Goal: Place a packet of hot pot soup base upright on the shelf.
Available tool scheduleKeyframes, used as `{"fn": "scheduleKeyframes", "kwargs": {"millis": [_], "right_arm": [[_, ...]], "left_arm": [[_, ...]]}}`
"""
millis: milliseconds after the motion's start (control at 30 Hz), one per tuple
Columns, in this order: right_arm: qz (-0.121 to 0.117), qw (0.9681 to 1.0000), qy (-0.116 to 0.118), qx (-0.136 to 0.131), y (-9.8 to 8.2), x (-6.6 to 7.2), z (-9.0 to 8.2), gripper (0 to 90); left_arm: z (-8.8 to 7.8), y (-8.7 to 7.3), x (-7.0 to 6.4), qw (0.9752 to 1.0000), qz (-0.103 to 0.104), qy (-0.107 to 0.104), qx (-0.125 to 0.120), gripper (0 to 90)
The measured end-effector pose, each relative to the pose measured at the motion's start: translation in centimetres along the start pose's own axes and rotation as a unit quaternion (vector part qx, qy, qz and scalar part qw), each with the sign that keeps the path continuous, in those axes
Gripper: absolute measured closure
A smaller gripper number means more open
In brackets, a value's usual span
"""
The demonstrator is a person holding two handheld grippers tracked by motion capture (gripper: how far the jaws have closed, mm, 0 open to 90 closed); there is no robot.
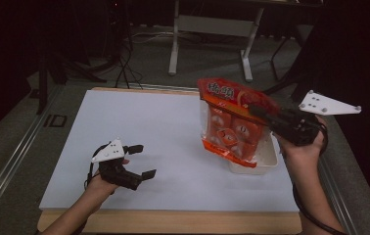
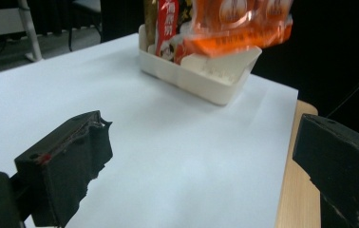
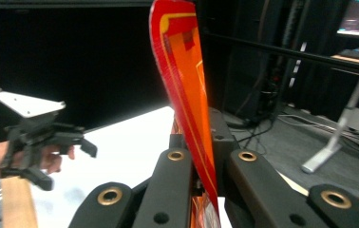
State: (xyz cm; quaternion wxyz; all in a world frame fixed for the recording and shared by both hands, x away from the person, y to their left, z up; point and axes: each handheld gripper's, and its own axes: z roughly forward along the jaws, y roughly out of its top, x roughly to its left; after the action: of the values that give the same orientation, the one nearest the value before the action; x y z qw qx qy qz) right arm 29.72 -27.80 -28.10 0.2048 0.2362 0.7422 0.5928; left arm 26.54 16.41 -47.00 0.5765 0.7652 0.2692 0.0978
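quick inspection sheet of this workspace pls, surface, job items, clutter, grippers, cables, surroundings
surface: white sheet over a wooden table, mostly bare.
job's things: orange snack bag held in the air above a white bin at the sheet's right edge; the left gripper view shows more packets standing in the bin.
clutter: nothing seen.
grippers: right gripper shut on the bag's top edge; left gripper open, nothing between its jaws, low over the sheet's near left part.
cables: one trails from the left gripper along the forearm, one hangs from the right gripper.
surroundings: dim room, grey floor, white table legs behind, floor cables.
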Motion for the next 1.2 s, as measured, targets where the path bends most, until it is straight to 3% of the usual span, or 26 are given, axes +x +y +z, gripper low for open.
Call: {"fn": "scheduleKeyframes", "kwargs": {"millis": [100,233,400,600,800,1200], "right_arm": [[0.005,0.9998,-0.018,-0.002,-0.2,-1.0,-0.9,90.0],[0.017,0.999,-0.04,-0.004,-0.7,-2.4,-2.0,90.0],[0.031,0.9975,-0.063,0.002,-1.9,-3.9,-2.8,90.0],[0.05,0.996,-0.072,0.013,-3.4,-5.4,-2.8,90.0],[0.058,0.9947,-0.081,0.028,-4.8,-6.5,-2.0,90.0],[0.083,0.9939,-0.065,0.033,-7.0,-8.1,-0.7,90.0]], "left_arm": [[-0.4,-0.7,0.0,0.9997,-0.023,0.008,0.009,1.9],[-0.5,-1.9,0.1,0.999,-0.038,0.01,0.021,0.8],[-0.5,-3.0,0.4,0.9984,-0.055,0.006,0.014,0.8],[-0.4,-3.5,0.7,0.9978,-0.064,0.013,0.011,0.8],[-0.5,-3.5,0.7,0.9982,-0.057,0.018,0.009,0.8],[-0.7,-3.8,1.2,0.9974,-0.067,0.025,0.005,0.8]]}}
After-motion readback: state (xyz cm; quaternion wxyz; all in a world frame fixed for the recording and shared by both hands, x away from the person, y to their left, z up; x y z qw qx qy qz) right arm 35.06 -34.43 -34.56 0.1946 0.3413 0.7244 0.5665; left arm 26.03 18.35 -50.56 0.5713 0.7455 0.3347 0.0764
